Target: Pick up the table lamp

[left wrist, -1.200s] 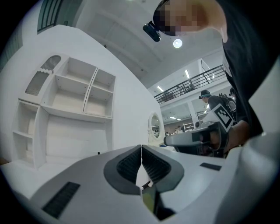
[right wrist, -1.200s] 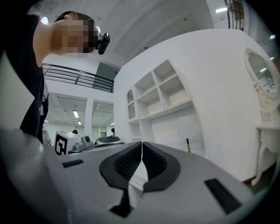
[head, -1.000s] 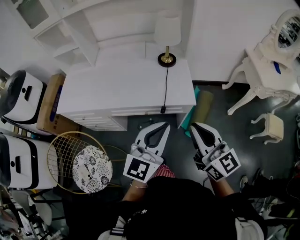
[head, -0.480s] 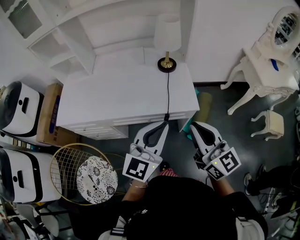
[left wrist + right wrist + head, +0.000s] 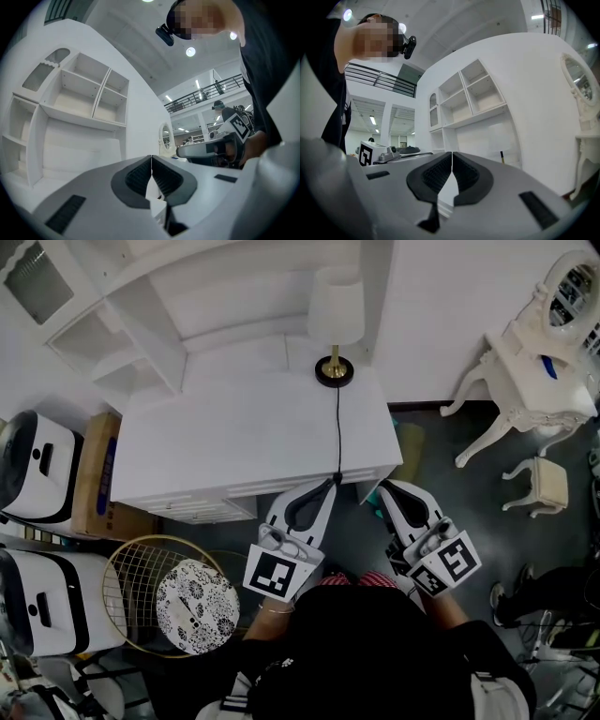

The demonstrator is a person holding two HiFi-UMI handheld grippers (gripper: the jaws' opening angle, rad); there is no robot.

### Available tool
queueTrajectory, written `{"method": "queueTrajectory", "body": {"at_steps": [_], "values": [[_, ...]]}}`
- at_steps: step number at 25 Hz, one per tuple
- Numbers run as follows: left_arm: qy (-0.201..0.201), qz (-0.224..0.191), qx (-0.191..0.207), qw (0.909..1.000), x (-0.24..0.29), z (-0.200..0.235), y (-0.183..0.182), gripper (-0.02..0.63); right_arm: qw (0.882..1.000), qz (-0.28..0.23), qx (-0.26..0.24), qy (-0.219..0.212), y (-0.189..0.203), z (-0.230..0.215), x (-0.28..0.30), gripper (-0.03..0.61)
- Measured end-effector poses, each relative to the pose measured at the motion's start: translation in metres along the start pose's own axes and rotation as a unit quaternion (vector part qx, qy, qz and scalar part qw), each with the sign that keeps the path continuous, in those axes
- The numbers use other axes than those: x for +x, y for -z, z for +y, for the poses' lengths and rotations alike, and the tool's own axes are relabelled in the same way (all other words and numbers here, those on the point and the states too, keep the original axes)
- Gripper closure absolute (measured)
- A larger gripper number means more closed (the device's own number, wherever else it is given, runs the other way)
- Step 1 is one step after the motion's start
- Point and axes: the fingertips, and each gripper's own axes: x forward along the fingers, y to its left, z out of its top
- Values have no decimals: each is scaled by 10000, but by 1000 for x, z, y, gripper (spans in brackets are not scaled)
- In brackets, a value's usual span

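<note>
The table lamp [image 5: 336, 310] has a white shade over a brass stem and a round black base [image 5: 335, 372]. It stands at the back right of the white desk [image 5: 225, 432]. Its black cord [image 5: 338, 427] runs to the desk's front edge. My left gripper [image 5: 330, 486] is shut and empty, its tip at that edge where the cord ends. My right gripper [image 5: 384, 489] is shut and empty too, just off the desk's right front corner. The left gripper view shows touching pads [image 5: 143, 176] and the right gripper [image 5: 211, 150] alongside. The right gripper view shows the lamp's stem [image 5: 502, 157] far ahead.
A white shelf unit [image 5: 159, 296] rises behind the desk. A cardboard box [image 5: 94, 470], white appliances [image 5: 33, 460] and a round wire frame [image 5: 141, 563] crowd the left floor. A white dressing table [image 5: 539, 371], a stool [image 5: 548, 488] and a teal roll [image 5: 405, 451] stand to the right.
Both grippers have moved forward up to the desk's front edge, still shut. The view has shifted with them, and the lamp has not moved.
</note>
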Motion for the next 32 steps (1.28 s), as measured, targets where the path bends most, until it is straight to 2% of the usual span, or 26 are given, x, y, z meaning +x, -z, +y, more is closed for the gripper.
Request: {"method": "queueTrajectory", "body": {"at_steps": [8, 12, 22, 27, 32], "values": [[75, 12, -163, 9998, 10, 4, 4, 600, 10000, -42, 23, 71, 0, -12, 6, 561], [41, 46, -78, 10000, 18, 10, 5, 600, 10000, -59, 15, 55, -1, -26, 14, 561], [70, 121, 10, 9999, 58, 41, 18, 600, 9997, -160, 55, -186, -4, -65, 58, 561], [80, 113, -83, 9999, 84, 59, 23, 600, 9991, -145, 29, -404, -2, -83, 82, 561], [73, 115, -122, 9998, 107, 78, 27, 600, 9991, -124, 59, -412, 0, -103, 106, 561]]}}
